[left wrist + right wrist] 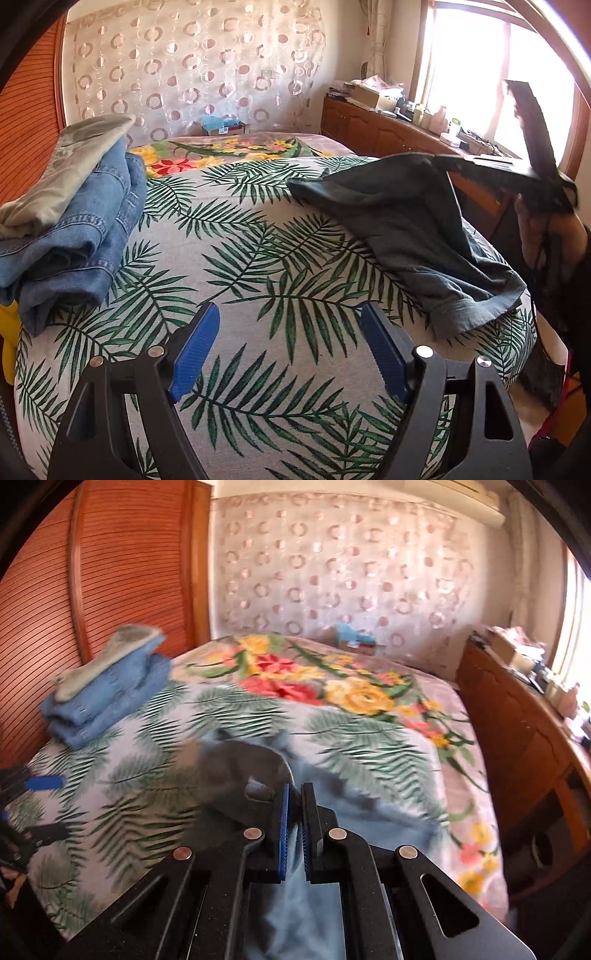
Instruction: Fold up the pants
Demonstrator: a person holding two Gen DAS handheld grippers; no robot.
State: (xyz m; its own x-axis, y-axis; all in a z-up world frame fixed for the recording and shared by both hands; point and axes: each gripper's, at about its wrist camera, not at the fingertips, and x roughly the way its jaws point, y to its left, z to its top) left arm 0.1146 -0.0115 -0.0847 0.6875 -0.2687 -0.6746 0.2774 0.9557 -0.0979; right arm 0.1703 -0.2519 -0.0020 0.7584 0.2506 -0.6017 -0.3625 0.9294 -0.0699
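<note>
The bed [258,236] carries folded jeans [74,236] at its left. The grey pants [417,229] lie at its right side, one end lifted. My right tongs [294,794] pinch this cloth. My left tongs [288,332] stand spread, empty.

Ahead of my left tongs [290,347], which stand wide with nothing between them, the bed [258,258] lies bare: open passage straight forward over the leaf-print cover. On my left a stack of folded jeans [74,229] blocks that side near the slatted wooden wall [110,572]. To the right the dark pants [417,229] are draped across the bed's edge, pinched in my right tongs [294,805]. Beyond them a cluttered wooden cabinet [517,731] hems in the right side.
</note>
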